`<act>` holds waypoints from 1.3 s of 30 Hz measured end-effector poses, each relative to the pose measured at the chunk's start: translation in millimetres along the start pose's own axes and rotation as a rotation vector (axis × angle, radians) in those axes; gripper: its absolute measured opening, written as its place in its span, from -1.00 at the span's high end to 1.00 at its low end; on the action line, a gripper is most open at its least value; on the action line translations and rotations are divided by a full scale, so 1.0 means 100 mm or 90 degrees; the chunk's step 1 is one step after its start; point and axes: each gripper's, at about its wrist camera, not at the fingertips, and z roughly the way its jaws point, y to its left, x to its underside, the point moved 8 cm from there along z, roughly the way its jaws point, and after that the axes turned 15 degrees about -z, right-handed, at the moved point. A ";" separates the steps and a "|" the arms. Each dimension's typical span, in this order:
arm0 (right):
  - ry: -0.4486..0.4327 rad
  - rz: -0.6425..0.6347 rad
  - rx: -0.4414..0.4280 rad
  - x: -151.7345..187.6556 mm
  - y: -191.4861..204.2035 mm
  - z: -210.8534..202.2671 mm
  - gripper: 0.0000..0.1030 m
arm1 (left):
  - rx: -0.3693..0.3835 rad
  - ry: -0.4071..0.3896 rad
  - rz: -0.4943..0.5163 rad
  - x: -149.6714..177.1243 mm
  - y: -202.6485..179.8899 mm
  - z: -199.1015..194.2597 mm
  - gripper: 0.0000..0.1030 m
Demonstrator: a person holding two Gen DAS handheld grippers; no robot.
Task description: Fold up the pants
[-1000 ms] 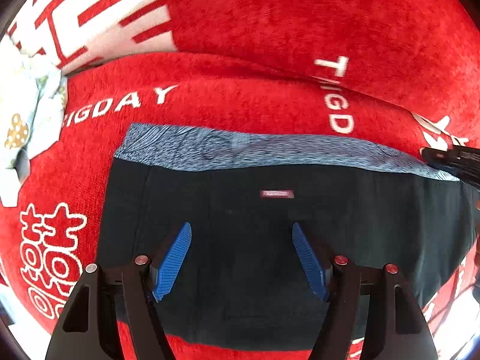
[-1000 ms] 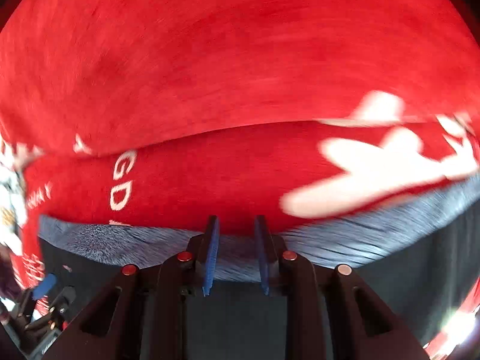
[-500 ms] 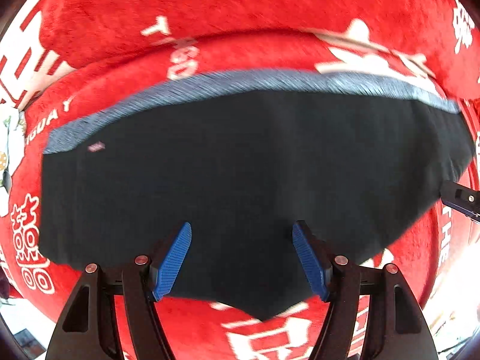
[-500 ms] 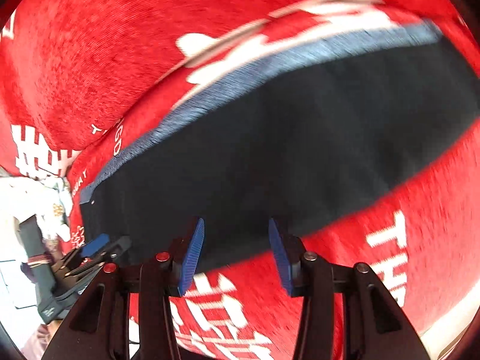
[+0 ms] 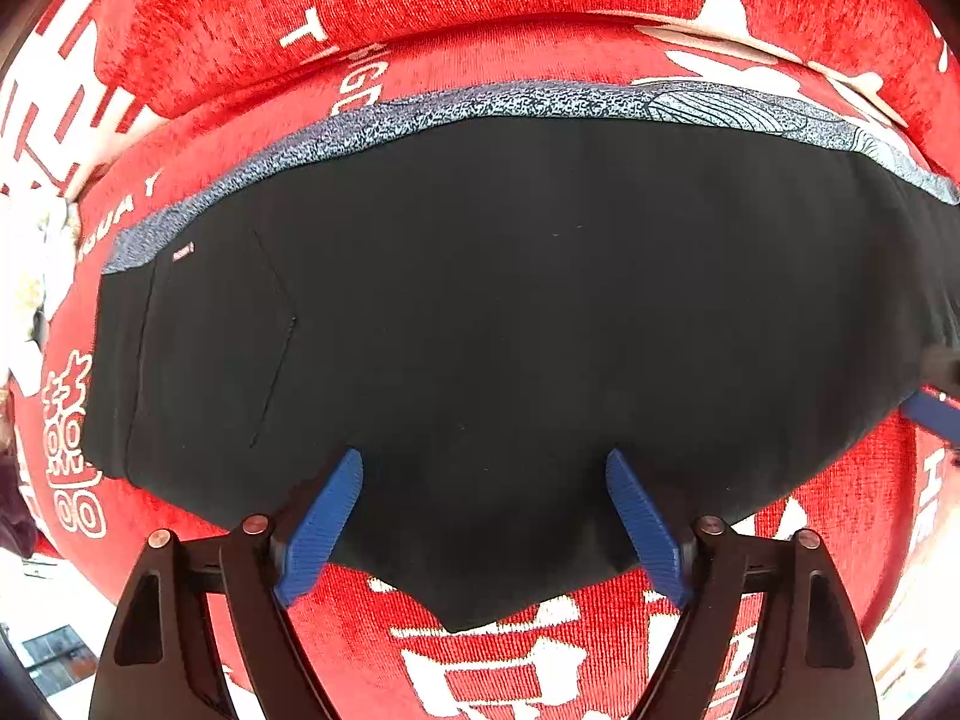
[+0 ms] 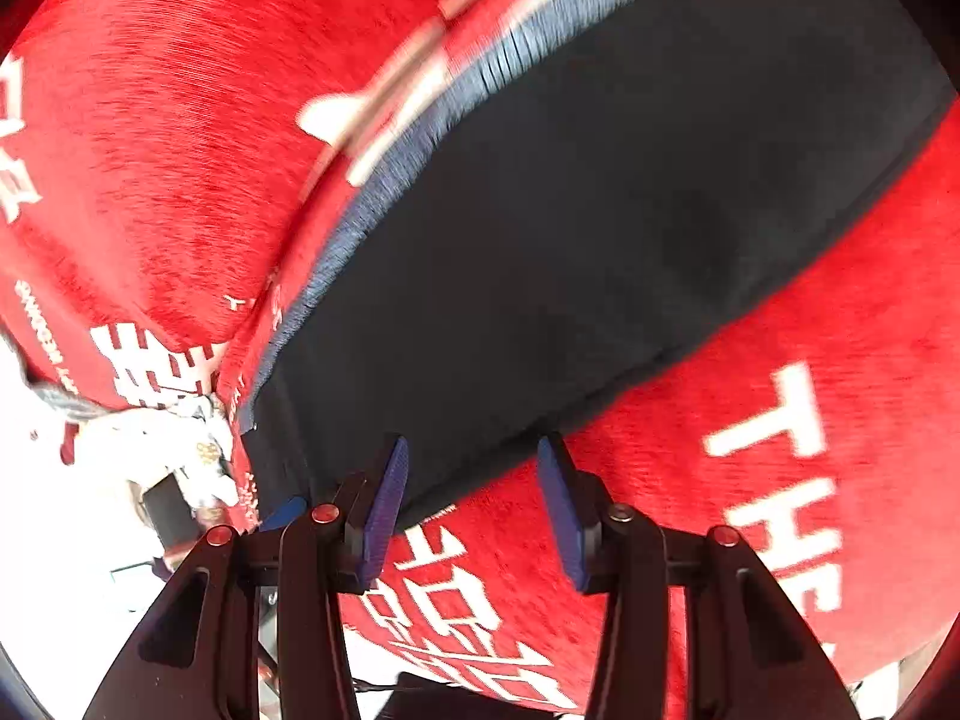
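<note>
Both grippers, left gripper (image 5: 483, 519) and right gripper (image 6: 474, 504), hover over black pants (image 5: 510, 330), fingers spread, just opened, gripping nothing.

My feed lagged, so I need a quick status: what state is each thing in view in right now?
Black pants: lying flat on the red blanket, grey waistband along the far edge, held by neither gripper.
Left gripper: jaws have just opened wider, nothing pinched, above the pants' near edge.
Right gripper: open, empty, at the pants' near edge.
Red blanket: spread under the pants.
</note>
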 end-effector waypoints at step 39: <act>-0.033 -0.017 0.149 0.17 -0.60 -0.87 0.25 | -0.005 -0.021 0.081 -0.02 -0.49 -0.34 -0.82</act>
